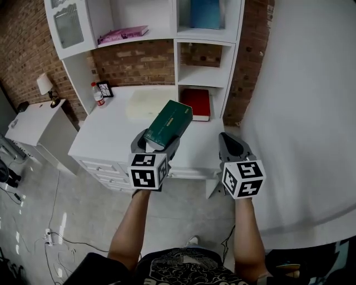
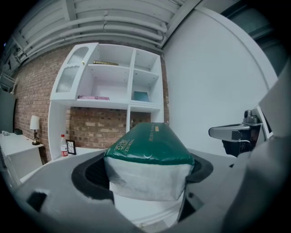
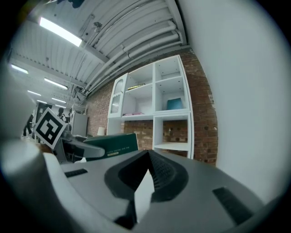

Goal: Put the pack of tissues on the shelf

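A dark green pack of tissues (image 1: 168, 123) is held up over the white desk (image 1: 105, 136), and my left gripper (image 1: 156, 146) is shut on its near end. In the left gripper view the pack (image 2: 148, 157) fills the space between the jaws and points toward the white shelf unit (image 2: 113, 102). To its right, my right gripper (image 1: 229, 142) is shut with nothing in it; its jaws meet at a point in the right gripper view (image 3: 148, 157). That view also shows the pack (image 3: 111, 143) at the left and the shelf unit (image 3: 170, 113) ahead. The shelf unit (image 1: 203, 75) stands behind the desk against a brick wall.
A red book (image 1: 196, 103) lies in the lowest right cubby, a pink book (image 1: 122, 34) on the upper left shelf, and a blue item (image 1: 204, 12) in the top right cubby. A bottle (image 1: 98, 93) and a small frame (image 1: 105, 88) stand at the desk's back left. A white wall (image 1: 300, 111) is close on the right.
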Available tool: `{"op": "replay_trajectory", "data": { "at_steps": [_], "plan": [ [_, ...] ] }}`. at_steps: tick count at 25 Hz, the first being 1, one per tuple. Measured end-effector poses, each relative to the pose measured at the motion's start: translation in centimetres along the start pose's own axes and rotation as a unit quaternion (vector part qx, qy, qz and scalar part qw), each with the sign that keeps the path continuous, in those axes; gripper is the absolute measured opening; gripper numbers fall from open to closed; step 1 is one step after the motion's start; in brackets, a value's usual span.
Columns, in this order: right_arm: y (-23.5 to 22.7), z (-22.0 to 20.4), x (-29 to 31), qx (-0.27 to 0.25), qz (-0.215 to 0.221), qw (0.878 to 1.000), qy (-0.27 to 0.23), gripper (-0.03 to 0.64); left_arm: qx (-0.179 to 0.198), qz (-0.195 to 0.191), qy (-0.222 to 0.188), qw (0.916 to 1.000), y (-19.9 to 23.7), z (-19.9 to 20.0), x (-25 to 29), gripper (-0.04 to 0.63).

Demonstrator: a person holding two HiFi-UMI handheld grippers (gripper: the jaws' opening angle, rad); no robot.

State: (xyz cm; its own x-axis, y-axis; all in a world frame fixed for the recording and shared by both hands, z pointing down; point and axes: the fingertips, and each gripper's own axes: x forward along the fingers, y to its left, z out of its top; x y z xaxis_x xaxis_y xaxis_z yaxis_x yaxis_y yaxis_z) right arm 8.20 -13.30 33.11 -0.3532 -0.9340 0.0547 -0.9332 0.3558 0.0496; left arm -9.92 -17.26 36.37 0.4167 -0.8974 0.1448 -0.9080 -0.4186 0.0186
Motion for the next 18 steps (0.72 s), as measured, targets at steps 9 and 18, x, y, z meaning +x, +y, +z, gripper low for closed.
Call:
{"op": "replay_trajectory", "data": {
  "at_steps": [9, 18],
  "plan": [
    [-3.2, 0.1, 2.1, 0.001, 0.026, 1.000, -0.008, 0.003, 0.002, 0.023, 0.001, 0.9997, -1.1, 0.3, 3.0, 0.446],
    [-5.2, 0.6, 4.0, -0.002, 0.043, 0.999, -0.017, 0.004, 0.004, 0.040, -0.004, 0.9992, -1.3, 1.2, 5.3, 0.446]
  ]
}}
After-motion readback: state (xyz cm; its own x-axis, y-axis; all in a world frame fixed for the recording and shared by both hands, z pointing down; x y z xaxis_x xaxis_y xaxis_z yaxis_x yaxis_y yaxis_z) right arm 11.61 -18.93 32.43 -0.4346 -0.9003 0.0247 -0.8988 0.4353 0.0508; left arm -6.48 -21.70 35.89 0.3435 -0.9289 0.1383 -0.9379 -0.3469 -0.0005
